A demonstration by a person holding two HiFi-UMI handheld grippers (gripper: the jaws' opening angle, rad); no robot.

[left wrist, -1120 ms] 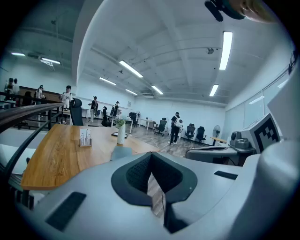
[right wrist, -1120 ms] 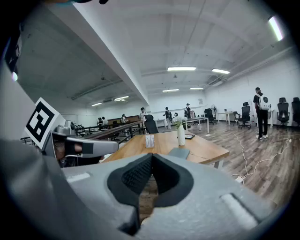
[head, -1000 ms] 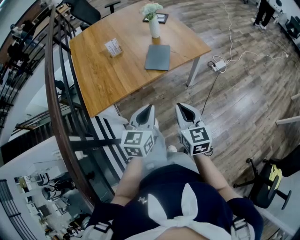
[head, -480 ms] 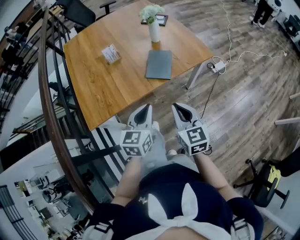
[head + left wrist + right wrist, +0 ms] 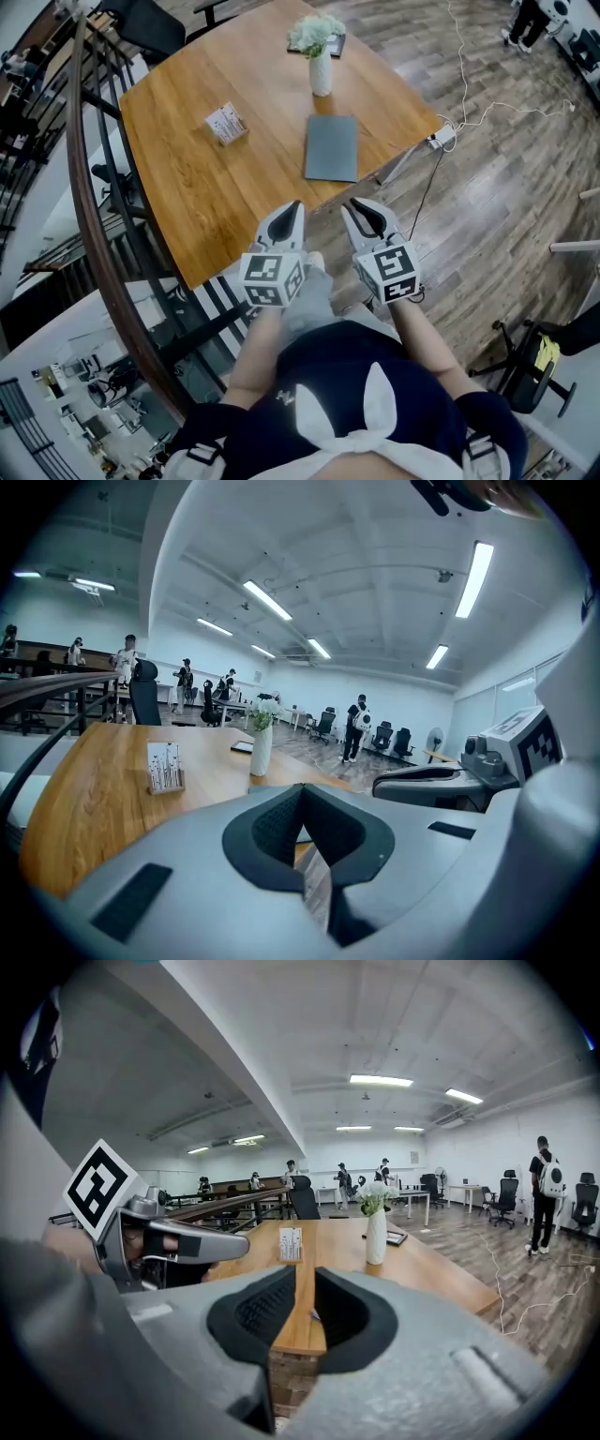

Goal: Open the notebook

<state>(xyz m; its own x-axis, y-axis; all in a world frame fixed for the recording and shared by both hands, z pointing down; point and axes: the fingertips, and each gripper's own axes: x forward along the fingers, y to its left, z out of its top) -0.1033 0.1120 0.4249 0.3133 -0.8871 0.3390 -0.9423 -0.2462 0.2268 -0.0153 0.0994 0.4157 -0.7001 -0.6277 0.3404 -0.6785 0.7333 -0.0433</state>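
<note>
A closed grey notebook (image 5: pixel 332 147) lies flat on the wooden table (image 5: pixel 187 178), near its front right edge. Both grippers are held side by side just short of the table's near edge, pointing at it. My left gripper (image 5: pixel 292 210) is left of the notebook's line and well short of it; its jaws meet at the tips (image 5: pixel 302 791) with nothing in them. My right gripper (image 5: pixel 367 212) is below the notebook, and its jaws (image 5: pixel 305 1279) are opening with a narrow gap and nothing between them. Neither gripper touches the notebook.
A white vase of flowers (image 5: pixel 321 70) stands behind the notebook, with a dark tablet (image 5: pixel 336 43) beyond it. A small card holder (image 5: pixel 226 124) sits at the table's left. A curved stair railing (image 5: pixel 89 216) runs along the left. Cables (image 5: pixel 469 103) and an office chair (image 5: pixel 534 366) are on the right.
The table and notebook have come closer as the person walked forward, both grippers advancing toward the table edge. The right gripper's jaws have parted slightly.
</note>
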